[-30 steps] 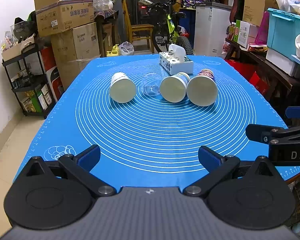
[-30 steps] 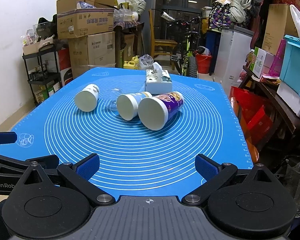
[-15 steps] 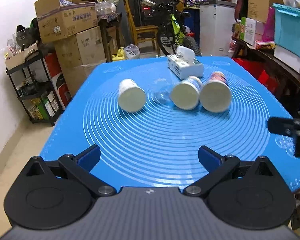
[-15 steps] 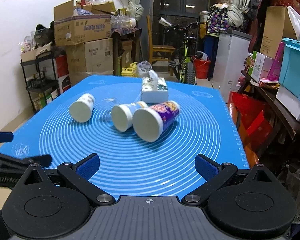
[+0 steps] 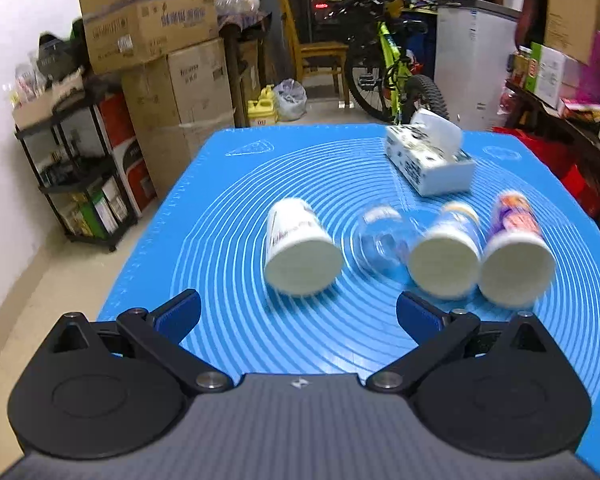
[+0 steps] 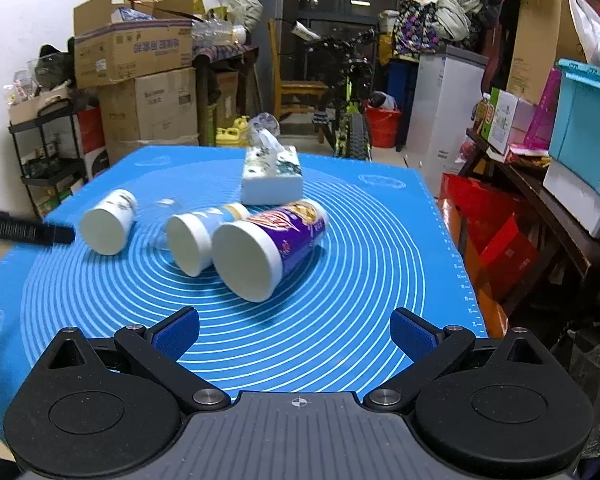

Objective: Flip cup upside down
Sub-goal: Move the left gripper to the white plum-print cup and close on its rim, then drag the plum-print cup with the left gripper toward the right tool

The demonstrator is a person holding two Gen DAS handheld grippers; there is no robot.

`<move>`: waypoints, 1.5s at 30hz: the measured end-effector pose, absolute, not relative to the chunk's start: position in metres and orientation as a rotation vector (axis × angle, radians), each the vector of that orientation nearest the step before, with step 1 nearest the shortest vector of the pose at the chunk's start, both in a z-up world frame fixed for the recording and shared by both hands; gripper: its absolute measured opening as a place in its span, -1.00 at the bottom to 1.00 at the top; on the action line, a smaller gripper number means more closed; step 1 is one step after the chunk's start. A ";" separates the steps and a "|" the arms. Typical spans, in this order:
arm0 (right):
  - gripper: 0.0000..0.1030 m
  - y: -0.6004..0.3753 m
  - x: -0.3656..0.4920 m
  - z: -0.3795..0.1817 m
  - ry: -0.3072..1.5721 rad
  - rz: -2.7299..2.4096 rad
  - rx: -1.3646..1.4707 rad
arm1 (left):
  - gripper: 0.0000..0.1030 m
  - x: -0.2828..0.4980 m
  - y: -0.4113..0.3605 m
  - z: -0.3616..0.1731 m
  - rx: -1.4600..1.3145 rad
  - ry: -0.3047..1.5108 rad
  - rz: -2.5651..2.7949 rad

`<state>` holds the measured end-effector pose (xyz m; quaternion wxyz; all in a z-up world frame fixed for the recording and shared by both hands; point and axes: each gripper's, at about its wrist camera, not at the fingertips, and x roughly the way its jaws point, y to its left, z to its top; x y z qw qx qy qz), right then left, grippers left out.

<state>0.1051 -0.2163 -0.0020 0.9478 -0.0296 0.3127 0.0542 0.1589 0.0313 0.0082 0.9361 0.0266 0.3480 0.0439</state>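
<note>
Cups [image 5: 300,256] sideways – tools [image 5: 298,314] apparently agape.

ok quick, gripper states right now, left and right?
Left gripper: open, holding nothing, short of the cups lying on the mat.
Right gripper: open, holding nothing, also short of the cups.

- Cardboard box [image 6: 134,54], top of stack far left-ahead of right gripper: blue Chinese-style print on side, chars too blurred to read.
- Lower box [image 6: 160,108] under it: small dark word, unreadable.
- Purple cup [image 6: 274,246], just ahead of right gripper: colourful logo on wall, letters not legible.
- Tissue box [image 5: 428,162], ahead-right of left gripper: dark pattern, no readable txt.
- Blue mat [image 6: 466,276]: ruler ticks w/ tiny nos. along right edge, too small to read.
</note>
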 end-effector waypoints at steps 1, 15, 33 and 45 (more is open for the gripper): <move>0.95 -0.217 0.109 -0.005 0.644 0.107 -0.058 | 0.99 0.169 0.034 0.008 0.048 0.718 0.092; 0.95 -0.224 0.133 -0.029 0.683 0.070 -0.055 | 0.98 0.255 0.065 -0.031 -0.049 0.854 0.128; 0.95 -0.216 0.131 -0.019 0.666 0.077 -0.053 | 0.30 0.214 0.051 -0.016 -0.011 0.838 -0.002; 0.95 -0.212 0.096 -0.004 0.672 0.097 -0.085 | 0.30 0.120 0.001 0.010 -0.022 0.791 -0.133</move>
